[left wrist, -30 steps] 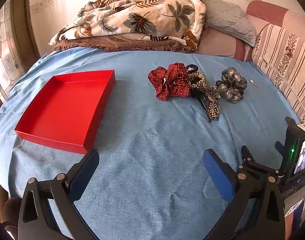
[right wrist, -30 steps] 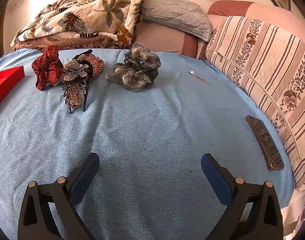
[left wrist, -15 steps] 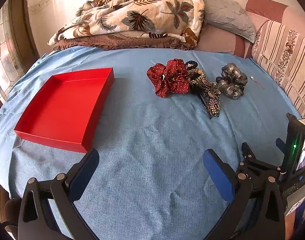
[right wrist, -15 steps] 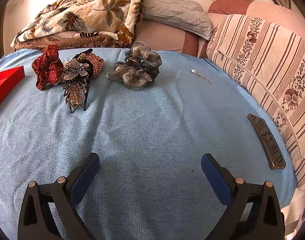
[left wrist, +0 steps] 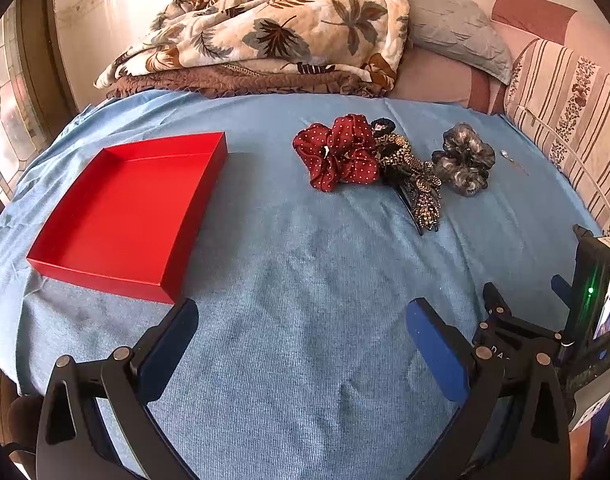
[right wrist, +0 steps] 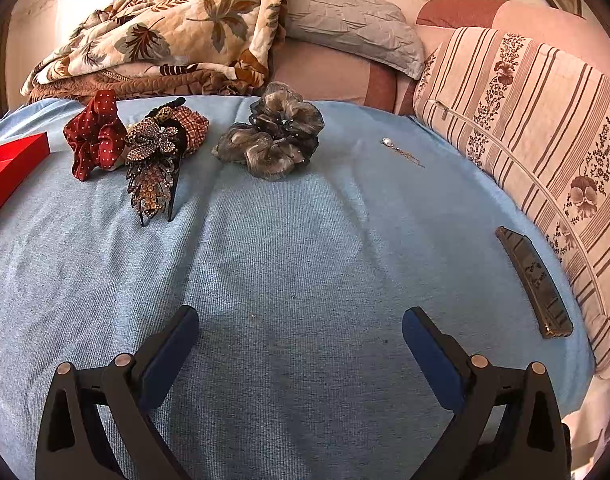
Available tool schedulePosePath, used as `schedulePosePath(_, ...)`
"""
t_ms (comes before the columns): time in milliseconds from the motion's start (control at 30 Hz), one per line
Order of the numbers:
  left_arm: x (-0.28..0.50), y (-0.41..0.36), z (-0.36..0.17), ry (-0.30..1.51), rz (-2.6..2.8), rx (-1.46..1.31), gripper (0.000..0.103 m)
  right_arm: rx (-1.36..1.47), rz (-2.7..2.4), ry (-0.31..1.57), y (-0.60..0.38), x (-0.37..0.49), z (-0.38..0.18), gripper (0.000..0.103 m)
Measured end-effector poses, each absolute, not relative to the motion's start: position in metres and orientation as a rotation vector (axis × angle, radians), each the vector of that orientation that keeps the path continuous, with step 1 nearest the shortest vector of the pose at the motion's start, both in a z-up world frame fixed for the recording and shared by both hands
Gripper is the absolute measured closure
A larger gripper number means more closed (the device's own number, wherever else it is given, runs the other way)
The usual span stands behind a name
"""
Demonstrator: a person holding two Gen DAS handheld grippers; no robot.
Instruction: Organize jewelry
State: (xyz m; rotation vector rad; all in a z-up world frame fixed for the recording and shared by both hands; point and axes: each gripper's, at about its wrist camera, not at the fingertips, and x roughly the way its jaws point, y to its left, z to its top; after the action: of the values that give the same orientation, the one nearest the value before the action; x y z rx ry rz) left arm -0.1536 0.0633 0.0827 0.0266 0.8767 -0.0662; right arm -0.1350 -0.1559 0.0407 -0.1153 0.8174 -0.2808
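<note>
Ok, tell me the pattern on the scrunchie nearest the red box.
Dark red with small white dots; clearest in the left wrist view.

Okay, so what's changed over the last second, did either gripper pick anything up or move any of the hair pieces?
Nothing was picked up or let go. Both the left gripper and the right gripper stayed open and empty; only the views shifted slightly. The red box, red scrunchie, jewelled clip and grey scrunchie lie where they were.
</note>
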Motion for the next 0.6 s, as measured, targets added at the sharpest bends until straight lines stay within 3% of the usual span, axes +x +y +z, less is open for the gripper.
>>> schedulePosePath(600,-0.1563,0.0698,0.0854,0.875,-0.055,0.011,0.0,-0.111,-0.285,0.811,-0.1561,-0.1366,0.0419,0.0)
